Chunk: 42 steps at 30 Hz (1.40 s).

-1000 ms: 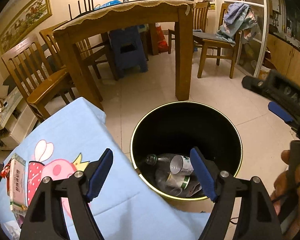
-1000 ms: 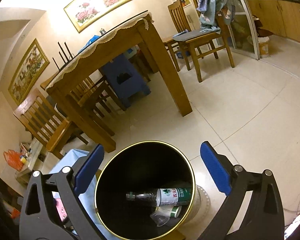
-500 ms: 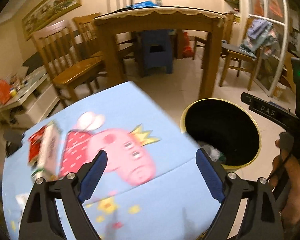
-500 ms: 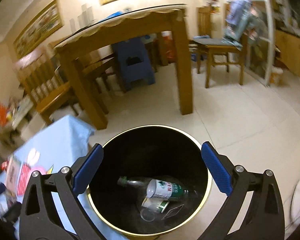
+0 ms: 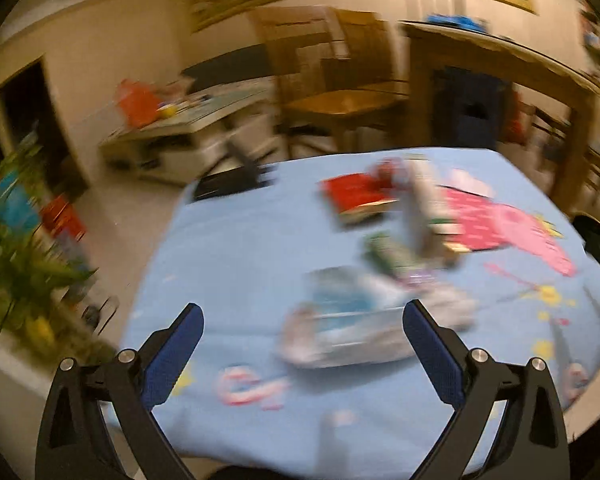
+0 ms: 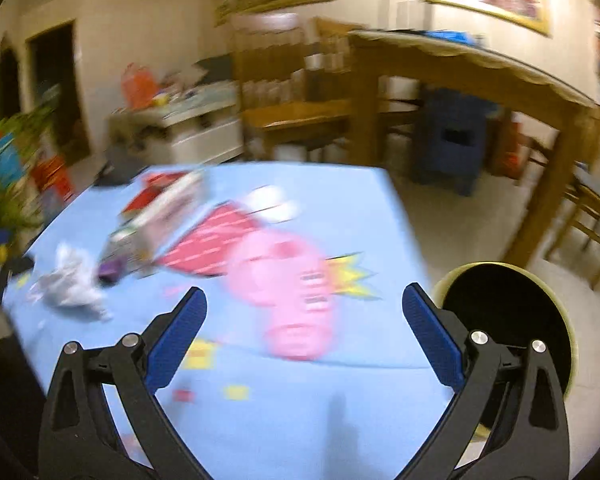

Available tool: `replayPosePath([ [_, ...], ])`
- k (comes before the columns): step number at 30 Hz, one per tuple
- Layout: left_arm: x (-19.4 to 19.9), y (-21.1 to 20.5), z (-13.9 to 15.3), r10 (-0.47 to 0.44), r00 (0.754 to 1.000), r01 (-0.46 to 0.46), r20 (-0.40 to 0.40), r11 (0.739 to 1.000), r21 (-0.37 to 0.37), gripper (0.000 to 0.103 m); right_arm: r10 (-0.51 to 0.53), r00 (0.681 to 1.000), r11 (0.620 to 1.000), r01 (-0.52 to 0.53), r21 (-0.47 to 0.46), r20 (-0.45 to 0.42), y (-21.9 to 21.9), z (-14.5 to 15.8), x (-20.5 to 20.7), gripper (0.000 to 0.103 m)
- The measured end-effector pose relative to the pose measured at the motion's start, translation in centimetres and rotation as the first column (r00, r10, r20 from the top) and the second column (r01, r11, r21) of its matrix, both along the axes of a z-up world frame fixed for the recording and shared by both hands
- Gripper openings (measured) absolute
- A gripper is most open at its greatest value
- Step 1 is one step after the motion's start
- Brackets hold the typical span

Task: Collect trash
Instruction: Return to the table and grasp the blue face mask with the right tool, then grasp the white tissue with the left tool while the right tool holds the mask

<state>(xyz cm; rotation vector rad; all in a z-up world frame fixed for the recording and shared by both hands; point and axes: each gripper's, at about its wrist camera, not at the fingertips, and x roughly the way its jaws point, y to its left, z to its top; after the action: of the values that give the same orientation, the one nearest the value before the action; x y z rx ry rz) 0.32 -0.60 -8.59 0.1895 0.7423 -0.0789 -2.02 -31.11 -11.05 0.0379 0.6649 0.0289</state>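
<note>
Both views are motion-blurred. My left gripper [image 5: 302, 314] is open and empty above a low table with a light blue cartoon cloth [image 5: 240, 248]. A clear plastic bag or wrapper [image 5: 340, 328] lies just ahead between its fingers. Farther off lie a red packet [image 5: 352, 196], a tall carton [image 5: 424, 208] and a crumpled white piece [image 5: 448, 304]. My right gripper [image 6: 304, 308] is open and empty over the same cloth [image 6: 340, 208]. The crumpled white trash [image 6: 70, 284] and the carton [image 6: 164, 208] lie at its left. The black bin [image 6: 512, 312] stands on the floor at the right.
A wooden dining table [image 6: 480, 68] with chairs and a blue stool [image 6: 452, 144] stands behind. A white low cabinet [image 5: 188, 136] with clutter stands against the wall. Green plants [image 5: 24, 264] are at the left. The bin's edge [image 5: 596, 240] shows at the far right in the left wrist view.
Both grippers have swung left, away from the bin and over the blue-clothed table. The trash on the table has come into view. Both stay open and empty.
</note>
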Motion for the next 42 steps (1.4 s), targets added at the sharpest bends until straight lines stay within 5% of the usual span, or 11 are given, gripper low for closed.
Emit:
replayPosePath([
  [8,0.6,9.5,-1.9,0.164,0.985,-0.168,-0.048,0.983,-0.080,0.096,0.218,0.974,0.975,-0.214,0.060,-0.066,10.5,0.3,3.0,0.097],
  [14,0.2,11.5,-2.9,0.169,0.984,-0.176,-0.064,0.977,-0.120,0.096,0.420,0.904,0.907,-0.417,0.054,-0.078,17.3,0.9,3.8,0.087],
  [20,0.1,12.9,-3.5,0.177,0.981,-0.186,-0.074,0.972,-0.145,0.096,0.452,0.884,0.892,-0.451,0.039,-0.120,20.5,0.8,5.5,0.059],
  [23,0.0,13.4,-3.9,0.184,0.979,-0.195,-0.083,0.969,-0.150,0.096,0.478,0.867,0.878,-0.478,0.036,-0.139,22.1,1.3,6.8,0.058],
  [26,-0.1,13.8,-4.1,0.189,0.978,-0.202,-0.093,0.967,-0.158,0.096,0.477,0.842,0.862,-0.504,-0.049,-0.253,24.9,0.7,9.1,0.056],
  [28,-0.3,14.1,-4.0,0.190,0.978,-0.203,-0.092,0.965,-0.164,0.096,0.468,0.825,0.849,-0.519,-0.098,-0.317,26.3,0.0,10.4,0.039],
  [29,-0.5,14.2,-3.8,0.191,0.978,-0.203,-0.087,0.965,-0.163,0.096,0.450,0.818,0.847,-0.518,-0.119,-0.357,26.7,-0.4,11.0,0.013],
  [30,-0.6,14.3,-3.7,0.193,0.978,-0.204,-0.082,0.965,-0.162,0.096,0.430,0.819,0.850,-0.509,-0.137,-0.379,26.8,-0.5,11.3,0.003],
  [34,-1.0,15.1,-3.2,0.206,0.976,-0.214,-0.068,0.963,-0.163,0.096,0.419,0.865,0.890,-0.451,-0.063,-0.274,24.7,3.2,11.1,0.002],
  [37,-0.9,14.9,-3.0,0.185,0.980,-0.196,-0.073,0.962,-0.190,0.096,0.401,0.907,0.915,-0.393,0.089,-0.128,20.7,8.0,10.5,0.002],
  [42,-0.9,11.1,-1.7,0.040,0.998,-0.048,-0.043,0.975,-0.216,0.096,0.324,0.944,0.857,-0.323,0.401,0.067,11.9,12.7,7.9,0.002],
])
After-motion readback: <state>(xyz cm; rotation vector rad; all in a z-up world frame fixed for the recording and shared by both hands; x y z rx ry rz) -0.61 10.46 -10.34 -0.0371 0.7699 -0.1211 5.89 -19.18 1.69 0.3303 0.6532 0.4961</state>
